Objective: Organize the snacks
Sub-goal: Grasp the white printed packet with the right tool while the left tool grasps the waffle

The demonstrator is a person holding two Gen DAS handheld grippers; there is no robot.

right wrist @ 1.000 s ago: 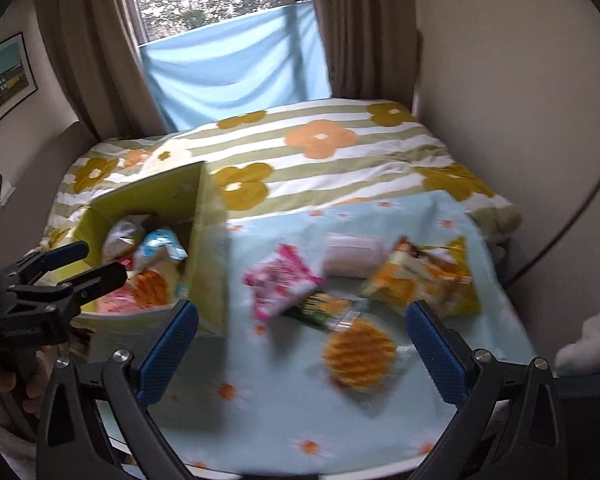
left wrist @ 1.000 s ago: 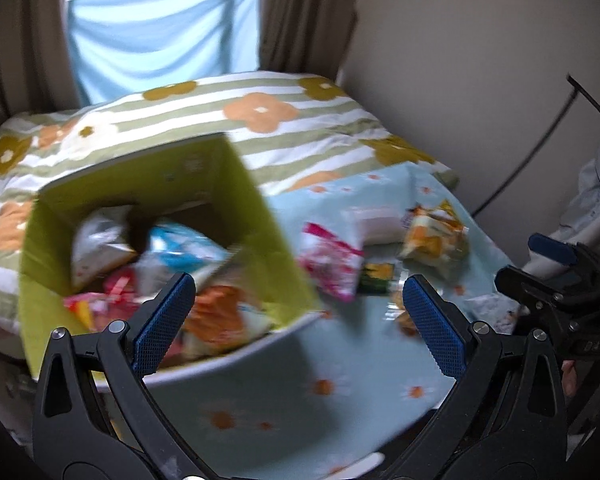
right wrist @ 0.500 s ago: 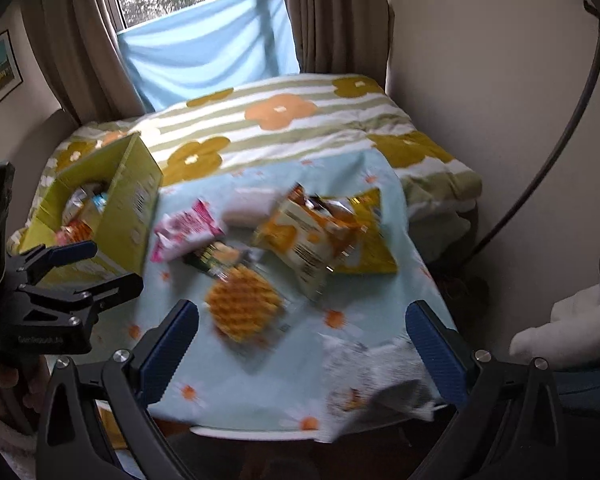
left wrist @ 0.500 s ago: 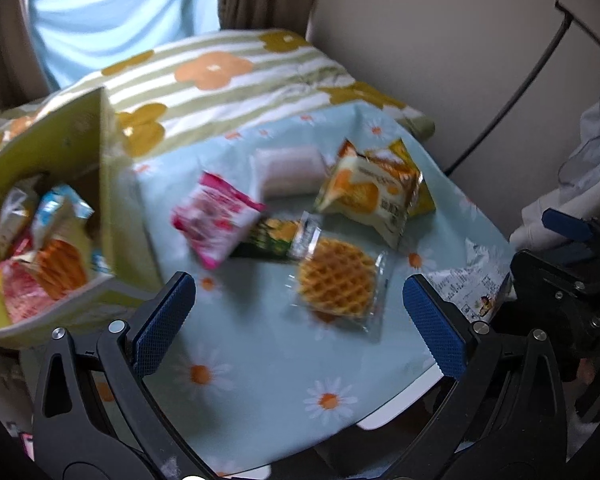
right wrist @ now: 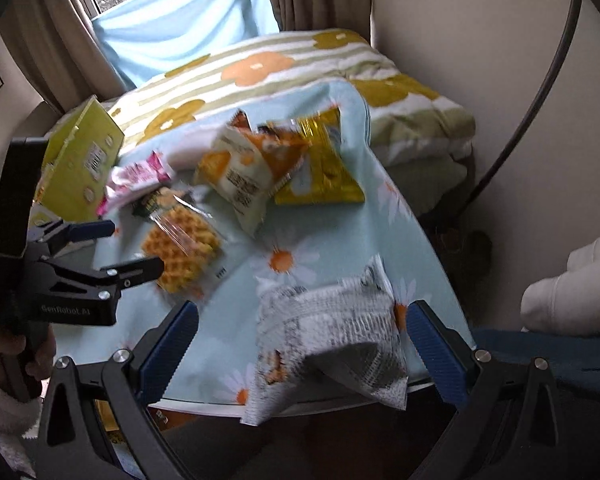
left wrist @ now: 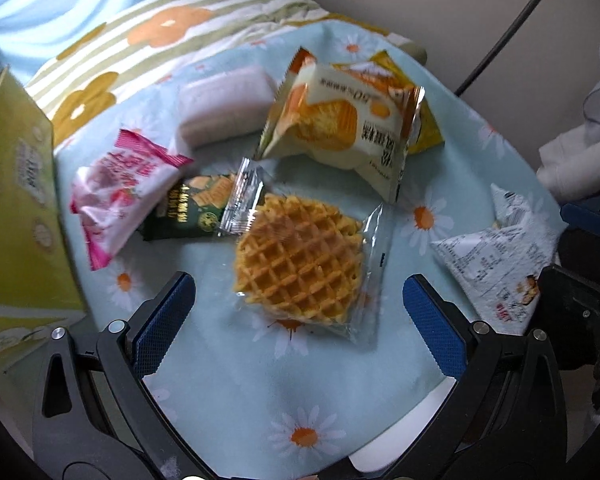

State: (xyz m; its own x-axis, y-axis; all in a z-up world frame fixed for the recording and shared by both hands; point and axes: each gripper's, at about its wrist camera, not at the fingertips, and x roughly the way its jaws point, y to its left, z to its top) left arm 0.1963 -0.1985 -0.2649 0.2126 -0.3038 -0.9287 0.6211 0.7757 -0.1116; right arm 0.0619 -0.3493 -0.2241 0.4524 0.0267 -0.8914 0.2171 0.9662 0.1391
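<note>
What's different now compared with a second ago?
Both grippers swung away from the yellow-green box toward the loose snacks. The left gripper now hangs open over the wrapped waffle; the right gripper has come open around the white printed packet at the table's edge. Nothing was picked up or dropped. The snacks lie where they were on the daisy cloth.

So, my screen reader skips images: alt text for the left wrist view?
Open left gripper hovers over a wrapped waffle on a daisy tablecloth, with other snack packets behind and a green box at left.
</note>
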